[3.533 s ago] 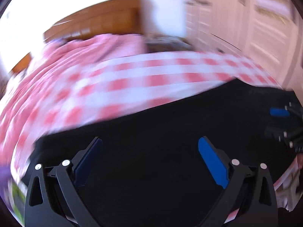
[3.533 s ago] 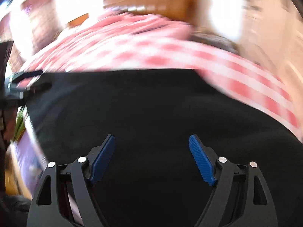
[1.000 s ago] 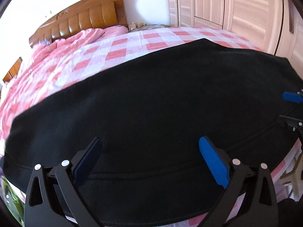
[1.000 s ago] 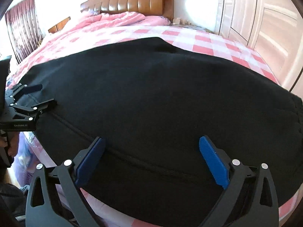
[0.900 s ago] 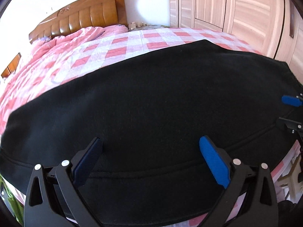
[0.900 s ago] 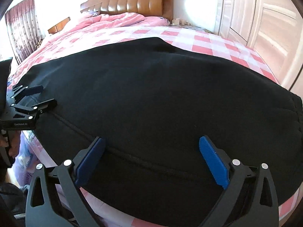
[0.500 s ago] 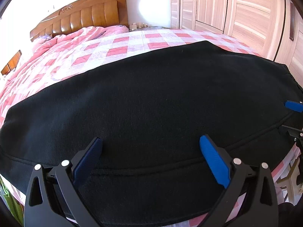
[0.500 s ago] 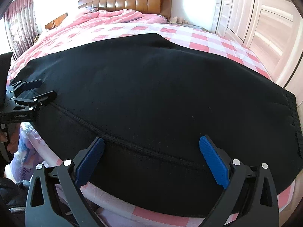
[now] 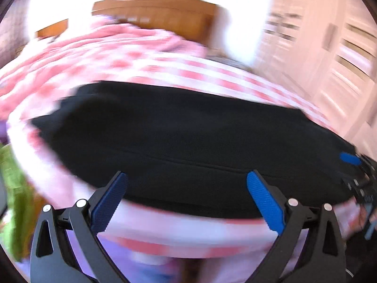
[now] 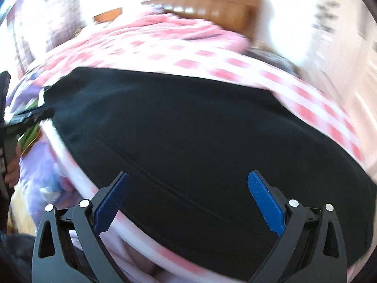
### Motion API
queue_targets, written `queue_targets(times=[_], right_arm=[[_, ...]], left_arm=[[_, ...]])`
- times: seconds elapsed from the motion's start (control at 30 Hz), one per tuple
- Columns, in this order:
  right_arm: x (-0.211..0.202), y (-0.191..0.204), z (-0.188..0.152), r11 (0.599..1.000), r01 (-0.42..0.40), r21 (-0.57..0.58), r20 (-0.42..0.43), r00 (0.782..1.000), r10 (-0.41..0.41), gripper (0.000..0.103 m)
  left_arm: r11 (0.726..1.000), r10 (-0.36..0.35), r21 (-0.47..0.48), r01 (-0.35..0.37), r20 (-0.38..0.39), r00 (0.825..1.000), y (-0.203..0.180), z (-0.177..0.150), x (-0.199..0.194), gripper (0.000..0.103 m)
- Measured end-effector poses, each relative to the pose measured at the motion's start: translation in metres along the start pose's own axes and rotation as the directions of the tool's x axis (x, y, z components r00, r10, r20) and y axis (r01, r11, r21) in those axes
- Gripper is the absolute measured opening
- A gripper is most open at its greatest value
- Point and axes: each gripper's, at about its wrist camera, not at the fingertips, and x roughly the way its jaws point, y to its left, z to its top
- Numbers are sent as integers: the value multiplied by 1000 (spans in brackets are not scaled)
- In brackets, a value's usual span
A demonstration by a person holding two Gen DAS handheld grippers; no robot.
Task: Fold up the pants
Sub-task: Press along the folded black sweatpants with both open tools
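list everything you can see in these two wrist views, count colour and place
pants: one, black, spread flat across the near end of the bed
bed cover: one, pink and white check, under and beyond the pants
headboard: one, brown wood, far end of the bed
wardrobe doors: pale, count unclear from blur, right of the bed
curtain: dark reddish, far left, blurred
left gripper: black with blue pads, open, at the pants' near edge, holding nothing
right gripper: black with blue pads, open, above the pants' near edge, holding nothing
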Motion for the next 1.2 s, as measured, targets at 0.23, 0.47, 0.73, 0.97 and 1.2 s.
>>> queue_targets(times=[0.23, 0.47, 0.73, 0.97, 1.2], right_arm=[[55, 69, 50, 993, -95, -77, -18, 995, 94, 97], [80, 64, 39, 996, -84, -41, -74, 994, 81, 97], [56, 63, -2, 991, -102, -84, -44, 994, 98, 99], [34, 63, 9, 993, -92, -77, 3, 996, 92, 98], [48, 58, -11, 993, -98, -73, -27, 995, 96, 99]], left_arm=[[999, 41, -22, -42, -23, 999, 10, 22, 0, 101], [989, 104, 121, -88, -128, 986, -37, 10, 53, 101], [984, 78, 167, -56, -127, 989, -30, -11, 45, 102], [978, 89, 193, -79, -47, 995, -45, 4, 20, 101], [975, 133, 192, -115, -85, 987, -40, 3, 58, 102]])
